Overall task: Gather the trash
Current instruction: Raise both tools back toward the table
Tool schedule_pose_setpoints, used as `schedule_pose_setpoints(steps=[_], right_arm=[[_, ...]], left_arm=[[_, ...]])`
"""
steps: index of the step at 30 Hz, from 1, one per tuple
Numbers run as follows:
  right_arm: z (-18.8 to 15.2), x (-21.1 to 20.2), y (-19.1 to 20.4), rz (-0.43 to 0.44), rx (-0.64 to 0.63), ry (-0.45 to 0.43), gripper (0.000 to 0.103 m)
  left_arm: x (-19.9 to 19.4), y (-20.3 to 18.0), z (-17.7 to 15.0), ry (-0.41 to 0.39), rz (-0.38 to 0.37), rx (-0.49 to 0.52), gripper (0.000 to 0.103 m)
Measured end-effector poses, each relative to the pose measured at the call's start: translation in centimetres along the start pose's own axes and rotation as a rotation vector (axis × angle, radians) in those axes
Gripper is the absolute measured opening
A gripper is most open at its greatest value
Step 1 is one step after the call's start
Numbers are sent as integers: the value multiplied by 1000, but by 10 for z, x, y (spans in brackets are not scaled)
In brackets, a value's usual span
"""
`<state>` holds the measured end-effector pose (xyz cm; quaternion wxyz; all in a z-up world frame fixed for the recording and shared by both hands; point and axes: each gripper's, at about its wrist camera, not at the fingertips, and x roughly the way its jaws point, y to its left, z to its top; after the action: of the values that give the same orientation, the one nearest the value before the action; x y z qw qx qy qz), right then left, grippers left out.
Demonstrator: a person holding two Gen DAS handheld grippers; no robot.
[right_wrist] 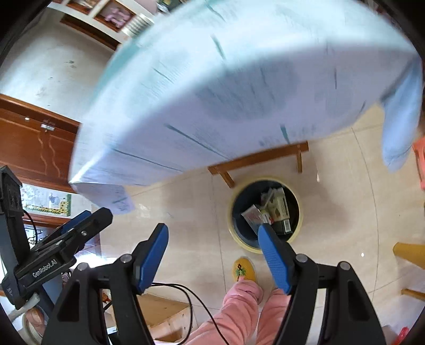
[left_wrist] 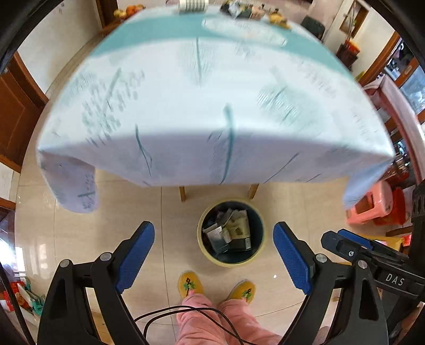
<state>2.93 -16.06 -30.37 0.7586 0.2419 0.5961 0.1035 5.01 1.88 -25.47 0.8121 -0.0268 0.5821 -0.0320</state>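
A round bin [left_wrist: 230, 261] with a yellowish rim and dark inside stands on the tiled floor under the table's front edge; it holds several crumpled packets and boxes [left_wrist: 231, 231]. My left gripper [left_wrist: 213, 254] hangs high above it, open, nothing between its blue pads [left_wrist: 135, 257]. The right wrist view shows the same bin [right_wrist: 235, 233] with its trash [right_wrist: 273, 209]. My right gripper [right_wrist: 213, 258] is open and empty too, its right fingertip [right_wrist: 268, 238] overlapping the bin's rim in the picture. Each gripper shows at the edge of the other's view.
A table with a pale blue cloth [left_wrist: 202, 106] fills the upper view, blurred; items sit at its far end [left_wrist: 252, 12]. A person's pink trouser legs [left_wrist: 212, 318] and yellow slippers [left_wrist: 190, 285] stand before the bin. Pink stool [left_wrist: 372, 207] at right, wooden door [right_wrist: 32, 143] at left.
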Motion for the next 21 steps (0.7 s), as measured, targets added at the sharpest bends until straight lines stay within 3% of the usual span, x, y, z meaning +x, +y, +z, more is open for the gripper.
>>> schedule_pose_setpoints(steps=[13, 21], right_arm=[[28, -139, 58, 76, -147, -148, 71], [43, -189, 80, 100, -237, -217, 71]], left_arm=[[-161, -44, 34, -193, -2, 62, 90], [-212, -60, 48, -293, 40, 67, 90]])
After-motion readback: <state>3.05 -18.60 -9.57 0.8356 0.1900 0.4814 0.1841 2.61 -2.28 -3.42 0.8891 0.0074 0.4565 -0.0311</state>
